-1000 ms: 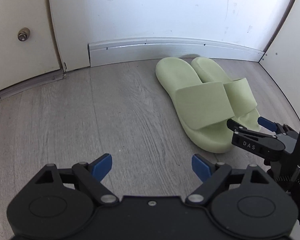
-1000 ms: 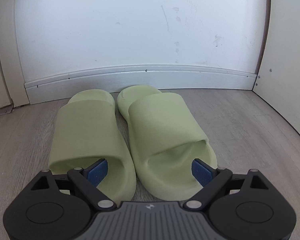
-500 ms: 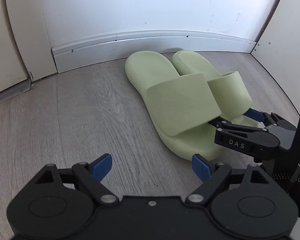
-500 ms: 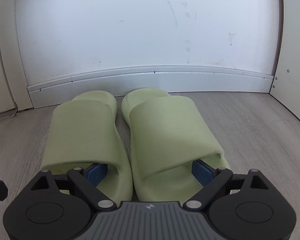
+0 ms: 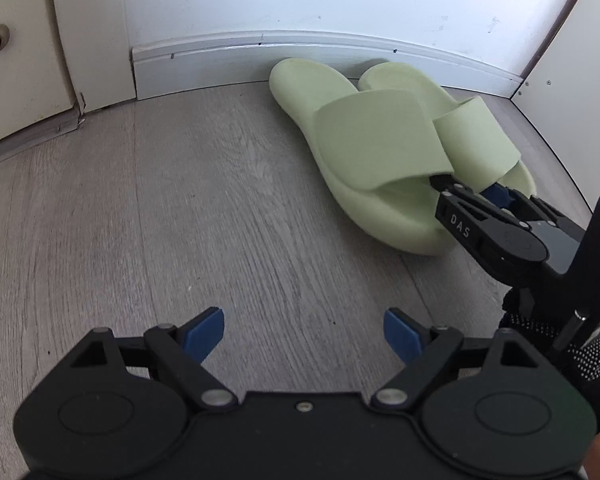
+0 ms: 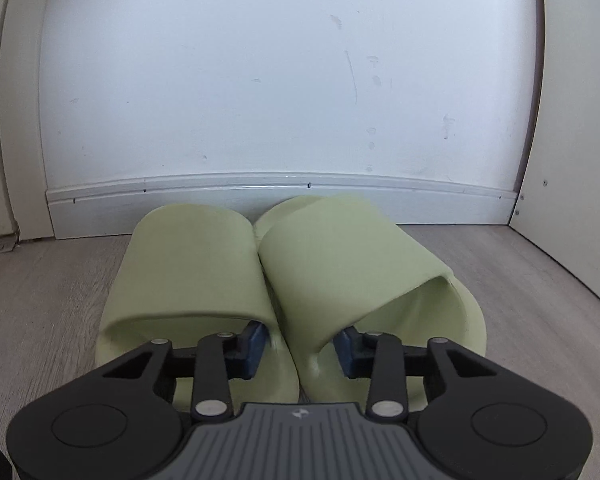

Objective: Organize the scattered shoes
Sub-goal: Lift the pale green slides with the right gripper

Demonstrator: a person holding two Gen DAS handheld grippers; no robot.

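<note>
Two pale green slides sit side by side on the grey wood-look floor (image 5: 148, 208), their far ends close to the white baseboard (image 6: 260, 196) at the foot of the wall. The left slide (image 6: 188, 276) and the right slide (image 6: 352, 264) touch along their inner edges, each with a broad strap arching over the footbed. The right gripper (image 6: 298, 346) reaches into the pair from the near end: its left blue pad sits under the strap of the left slide, its right blue pad under the strap of the right slide, and the two touching inner walls lie between the fingers, which are drawn in around them. Whether the pads actually press the foam cannot be told from either view. In the left wrist view the same gripper (image 5: 472, 196) shows from the side, its black fingers tucked in under the straps, held by a hand in a dark speckled glove (image 5: 572, 348). The left gripper (image 5: 304, 334) hovers low over bare floor, well apart from the slides, its blue-tipped fingers spread wide with nothing between them. A cream cabinet door (image 5: 16, 60) with a round metal knob stands at the far left.
</note>
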